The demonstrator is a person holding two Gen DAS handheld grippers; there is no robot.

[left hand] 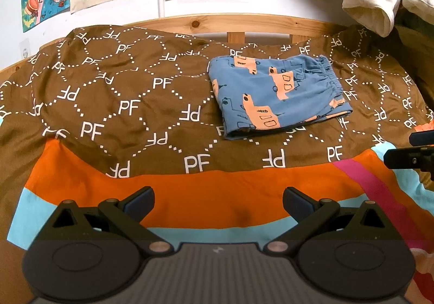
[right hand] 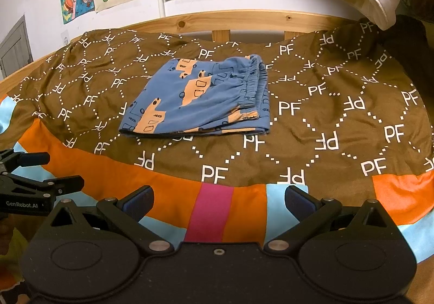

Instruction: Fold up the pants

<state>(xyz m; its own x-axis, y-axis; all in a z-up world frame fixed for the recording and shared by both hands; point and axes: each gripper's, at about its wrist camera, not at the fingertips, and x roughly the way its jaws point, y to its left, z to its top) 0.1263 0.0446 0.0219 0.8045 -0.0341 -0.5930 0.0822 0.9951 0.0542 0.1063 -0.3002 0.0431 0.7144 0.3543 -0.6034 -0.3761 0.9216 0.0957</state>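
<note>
Pants (left hand: 276, 95) folded small, mid-frame on blanket (left hand: 130, 92). Left gripper (left hand: 218, 202), right gripper (right hand: 217, 201): jaws wide, holding nothing. Looks done.

The folded blue pants with peach vehicle prints (left hand: 276, 95) lie flat on the brown bedspread patterned with white "PF" letters (left hand: 122, 92), elastic waistband toward the right. The black left gripper (left hand: 218, 202) hangs over the bedspread's orange stripe, jaws spread wide and empty, well apart from the pants. The black tip of the right gripper (left hand: 412, 152) pokes in at the right edge.
</note>
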